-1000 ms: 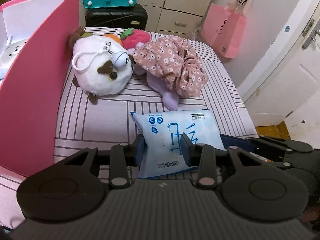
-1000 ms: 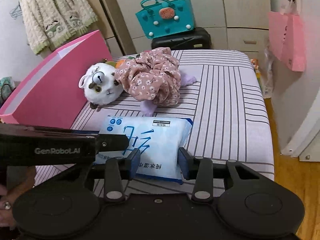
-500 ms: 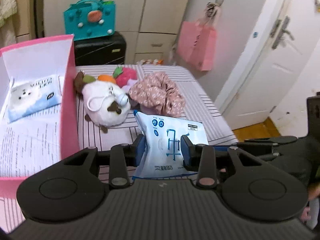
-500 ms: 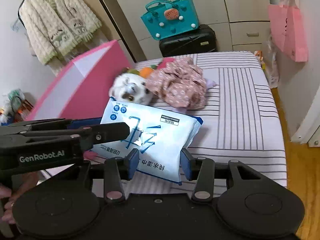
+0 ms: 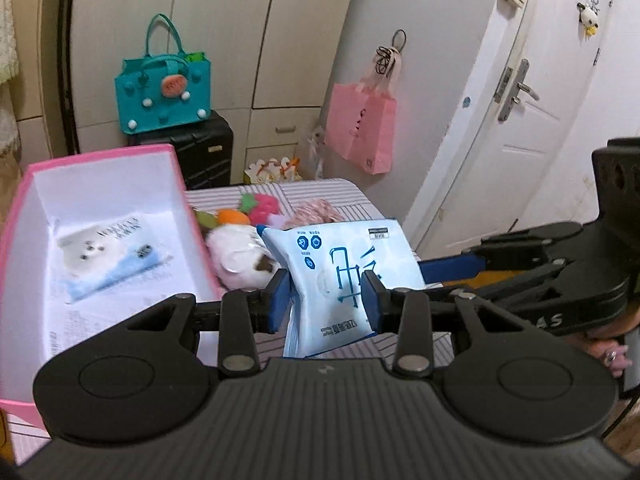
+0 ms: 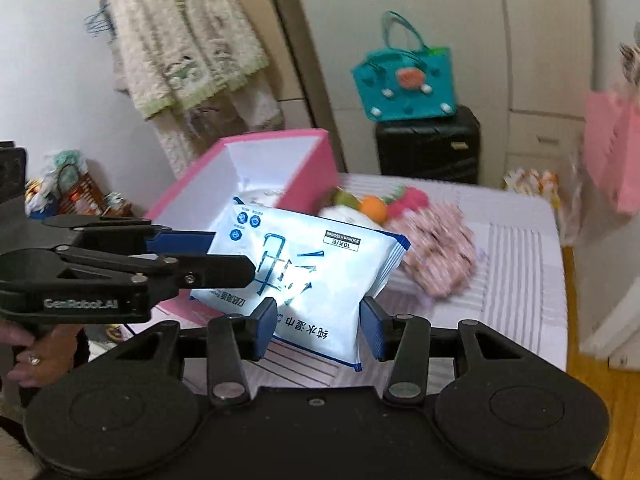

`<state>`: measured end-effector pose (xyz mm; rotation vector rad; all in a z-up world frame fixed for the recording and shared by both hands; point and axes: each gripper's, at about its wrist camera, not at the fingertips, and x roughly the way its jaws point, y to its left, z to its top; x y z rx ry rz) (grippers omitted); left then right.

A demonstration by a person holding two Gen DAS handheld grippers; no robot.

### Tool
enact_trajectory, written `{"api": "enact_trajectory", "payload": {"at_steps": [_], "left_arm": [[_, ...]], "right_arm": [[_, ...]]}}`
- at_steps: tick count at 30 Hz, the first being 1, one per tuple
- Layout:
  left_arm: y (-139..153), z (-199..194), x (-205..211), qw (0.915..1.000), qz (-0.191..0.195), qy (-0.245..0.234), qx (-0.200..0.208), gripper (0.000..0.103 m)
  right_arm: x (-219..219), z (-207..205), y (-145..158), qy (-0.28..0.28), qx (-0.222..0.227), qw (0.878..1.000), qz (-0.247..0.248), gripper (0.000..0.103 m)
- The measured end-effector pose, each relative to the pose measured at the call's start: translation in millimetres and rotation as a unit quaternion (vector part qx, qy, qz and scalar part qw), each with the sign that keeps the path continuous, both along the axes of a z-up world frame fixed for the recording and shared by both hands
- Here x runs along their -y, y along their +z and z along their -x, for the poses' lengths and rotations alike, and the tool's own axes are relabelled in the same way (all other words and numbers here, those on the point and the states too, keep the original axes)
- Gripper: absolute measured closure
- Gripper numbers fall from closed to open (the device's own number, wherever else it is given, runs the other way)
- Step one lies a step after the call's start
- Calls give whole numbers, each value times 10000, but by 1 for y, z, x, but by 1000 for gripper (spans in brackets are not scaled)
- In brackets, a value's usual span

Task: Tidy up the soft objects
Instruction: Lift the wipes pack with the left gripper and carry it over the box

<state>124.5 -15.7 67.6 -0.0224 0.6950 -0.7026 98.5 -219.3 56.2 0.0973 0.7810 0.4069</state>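
Both grippers pinch the same pale blue wipes pack (image 5: 344, 276): the left gripper (image 5: 325, 299) has its blue pads pressed into the pack's near edge, and the right gripper (image 6: 318, 326) clamps the opposite side, so the pack hangs in the air between them, beside the pink box (image 5: 16, 240) and above the striped table (image 6: 516, 248).

Only the left wrist view looks down into the box, where a second tissue pack (image 5: 108, 256) printed with a white bear lies flat on the white floor. It also shows the white plush toy (image 5: 240, 260) just outside the box wall, partly hidden behind the held pack, and the right gripper's arm coming in from the side. Only the right wrist view shows the flowered pink cloth (image 6: 436, 252) in full beyond the pack, away from the box, blurred by motion, and a cream cardigan (image 6: 188, 40) hanging on the wall behind the box.

Compared with a second ago, the pack has come up off the table, where it lay flat, and now sits closer to the box, whose inside has come into sight.
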Motion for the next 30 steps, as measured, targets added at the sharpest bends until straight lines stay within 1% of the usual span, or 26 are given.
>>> {"api": "enact_trajectory", "payload": {"at_steps": [5,7,10,13,15,18,20,22,25,27,28,30], "left_arm": [[11,-14,-34,9997,11,233,-76,67],[15,-21,-47,9992,-52,383,-38,67],[20,-33,-62,9983,-146,563,29,67],[23,-50,-75,9970,-243,735,62,67],[22,-66,-85,9961,-239,853,-22,67],[14,-95,-100,9933,-266,1091,-273,67],[7,-113,-105,9906,-412,1258,-333,67],[0,-130,-111,9874,-559,1402,-481,67],[-9,-154,-111,9838,-867,1411,-684,67],[-16,-171,-110,9808,-1056,1373,-899,67],[-19,-177,-108,9797,-1166,1345,-922,67],[-27,-190,-102,9772,-1383,1294,-962,67]], "right_arm": [[-25,-17,16,497,146,9987,-10,51],[-37,-28,22,684,231,9974,37,52],[-56,-45,26,906,329,9953,105,53],[-74,-66,27,1070,329,9936,139,53],[-86,-82,27,1154,345,9925,213,52],[-104,-109,26,1305,354,9904,289,53],[-117,-127,22,1442,283,9885,350,53],[-128,-145,17,1577,216,9862,464,53],[-142,-171,5,1660,89,9837,680,53],[-145,-186,-5,1662,-30,9834,722,54],[-145,-191,-9,1625,-66,9840,727,56],[-143,-202,-17,1544,-190,9858,641,56]]}}
